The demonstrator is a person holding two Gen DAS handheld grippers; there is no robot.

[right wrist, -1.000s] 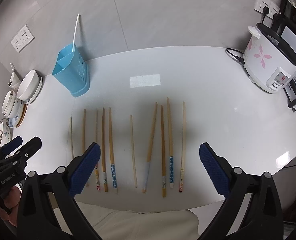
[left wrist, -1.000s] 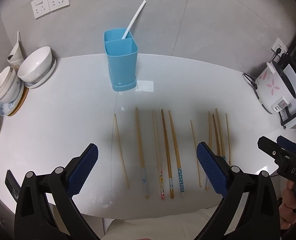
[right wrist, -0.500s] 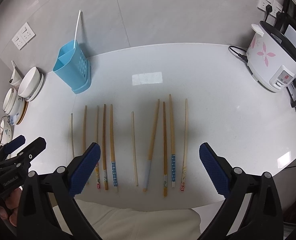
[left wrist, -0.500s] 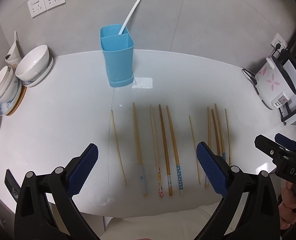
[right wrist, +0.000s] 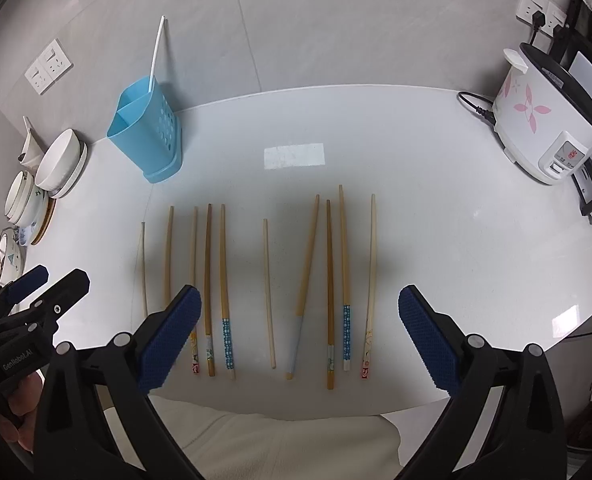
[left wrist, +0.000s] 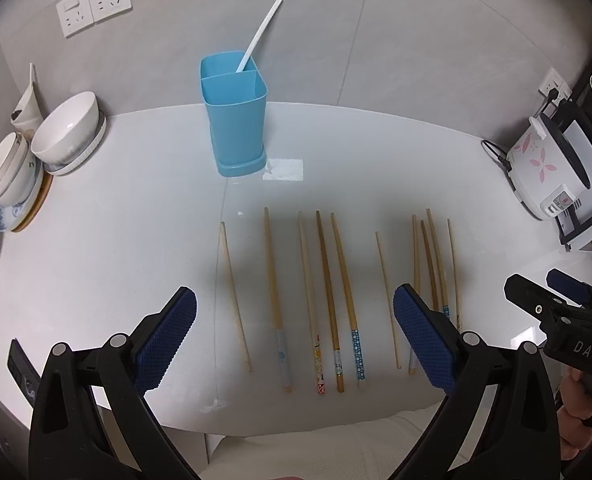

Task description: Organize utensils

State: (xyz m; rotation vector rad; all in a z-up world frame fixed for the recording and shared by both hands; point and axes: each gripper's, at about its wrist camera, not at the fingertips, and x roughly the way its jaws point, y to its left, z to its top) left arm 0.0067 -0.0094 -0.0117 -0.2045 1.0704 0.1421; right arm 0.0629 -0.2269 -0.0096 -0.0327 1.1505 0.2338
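Several wooden chopsticks [left wrist: 324, 300] lie side by side on the white counter [left wrist: 116, 240], some with patterned ends; they also show in the right wrist view [right wrist: 267, 292]. A blue two-compartment holder [left wrist: 236, 120] stands at the back with one white chopstick [left wrist: 259, 34] in it; it also shows in the right wrist view [right wrist: 146, 132]. My left gripper [left wrist: 294, 336] is open and empty above the near ends of the left group. My right gripper [right wrist: 299, 336] is open and empty above the near ends of the right group.
Stacked bowls and plates [left wrist: 36, 160] stand at the left. A white rice cooker [right wrist: 547, 128] with a cord stands at the right. Wall sockets [left wrist: 94, 6] are on the back wall. The counter's front edge [right wrist: 296, 412] is just below the chopstick ends.
Both views have drifted slightly; the holder and chopsticks sit a little higher in the left view. Both grippers stay open and nothing on the counter has moved.
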